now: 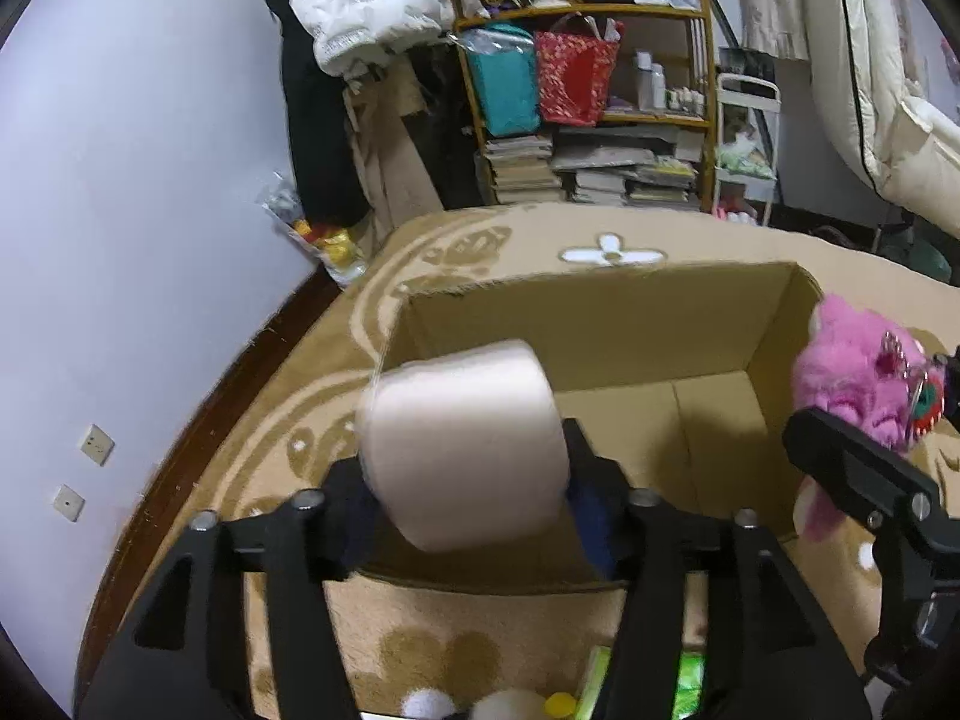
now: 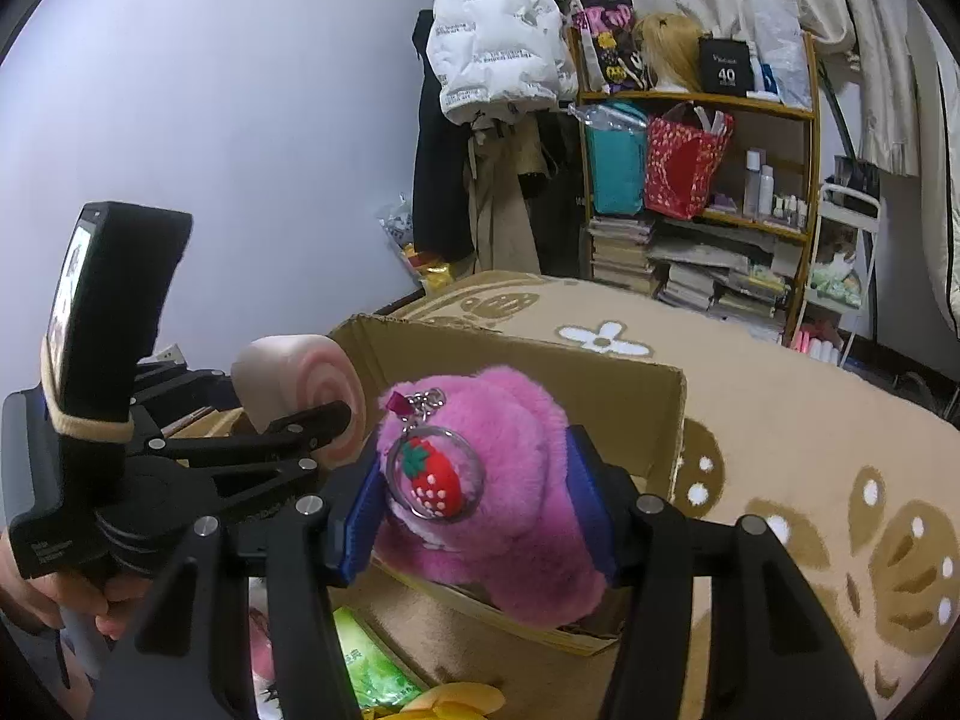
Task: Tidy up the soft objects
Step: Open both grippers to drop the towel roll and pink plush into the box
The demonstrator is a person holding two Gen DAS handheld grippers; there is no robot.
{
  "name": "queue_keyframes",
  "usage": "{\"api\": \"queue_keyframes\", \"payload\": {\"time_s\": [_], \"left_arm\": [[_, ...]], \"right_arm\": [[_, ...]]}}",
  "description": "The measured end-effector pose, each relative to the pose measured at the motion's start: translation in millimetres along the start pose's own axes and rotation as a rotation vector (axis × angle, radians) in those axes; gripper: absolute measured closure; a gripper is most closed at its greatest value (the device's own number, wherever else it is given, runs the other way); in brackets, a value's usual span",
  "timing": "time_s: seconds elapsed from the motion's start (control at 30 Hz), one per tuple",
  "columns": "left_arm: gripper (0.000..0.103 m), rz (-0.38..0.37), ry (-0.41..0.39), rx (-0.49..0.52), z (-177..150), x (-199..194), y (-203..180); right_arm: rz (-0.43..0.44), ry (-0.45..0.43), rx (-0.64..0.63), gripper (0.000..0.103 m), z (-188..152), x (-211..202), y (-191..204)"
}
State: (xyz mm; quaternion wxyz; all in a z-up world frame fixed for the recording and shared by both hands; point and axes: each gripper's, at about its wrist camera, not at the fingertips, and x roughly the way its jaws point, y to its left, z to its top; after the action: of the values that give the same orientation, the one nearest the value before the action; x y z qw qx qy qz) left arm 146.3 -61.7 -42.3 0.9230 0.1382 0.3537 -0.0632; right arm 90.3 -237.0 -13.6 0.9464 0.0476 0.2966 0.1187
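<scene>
A pale pink soft roll (image 1: 462, 444) sits between the fingers of my left gripper (image 1: 471, 498), over the near left corner of an open cardboard box (image 1: 600, 288). The roll looks blurred and the pads barely meet its sides, so the jaws stand open around it. My right gripper (image 2: 480, 510) is shut on a fluffy pink plush toy (image 2: 510, 540) with a strawberry keyring (image 2: 435, 480), above the box's near rim (image 2: 540, 348). The right wrist view shows the roll's spiral end (image 2: 300, 390). The plush (image 1: 852, 372) hangs at the box's right side in the left wrist view.
The box stands on a beige patterned blanket (image 2: 810, 420). A green packet (image 2: 372, 672), a yellow soft thing (image 2: 456, 702) and white balls (image 1: 426, 705) lie near me. A cluttered shelf (image 1: 600, 90), stacked books and hanging coats (image 2: 498, 48) fill the far wall.
</scene>
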Motion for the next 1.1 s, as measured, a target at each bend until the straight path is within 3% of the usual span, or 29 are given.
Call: {"api": "queue_keyframes", "payload": {"time_s": [0.2, 0.37, 0.67, 1.1], "left_arm": [[0.012, 0.03, -0.019, -0.012, 3.0, -6.3, 6.1], [0.001, 0.058, -0.006, -0.012, 3.4, -6.2, 11.1], [0.0, 0.034, 0.024, -0.079, 0.3, -12.0, 31.5], [0.0, 0.025, 0.136, -0.129, -26.1, -42.9, 62.3]], "right_arm": [[0.004, 0.01, -0.002, 0.04, -0.9, 2.4, 1.2], [-0.003, -0.005, 0.019, 0.022, -0.2, -3.0, -1.5], [-0.029, -0.037, 0.056, 0.002, 3.5, -23.3, -5.7], [-0.037, -0.012, 0.076, 0.001, -3.3, -48.1, 8.4]]}}
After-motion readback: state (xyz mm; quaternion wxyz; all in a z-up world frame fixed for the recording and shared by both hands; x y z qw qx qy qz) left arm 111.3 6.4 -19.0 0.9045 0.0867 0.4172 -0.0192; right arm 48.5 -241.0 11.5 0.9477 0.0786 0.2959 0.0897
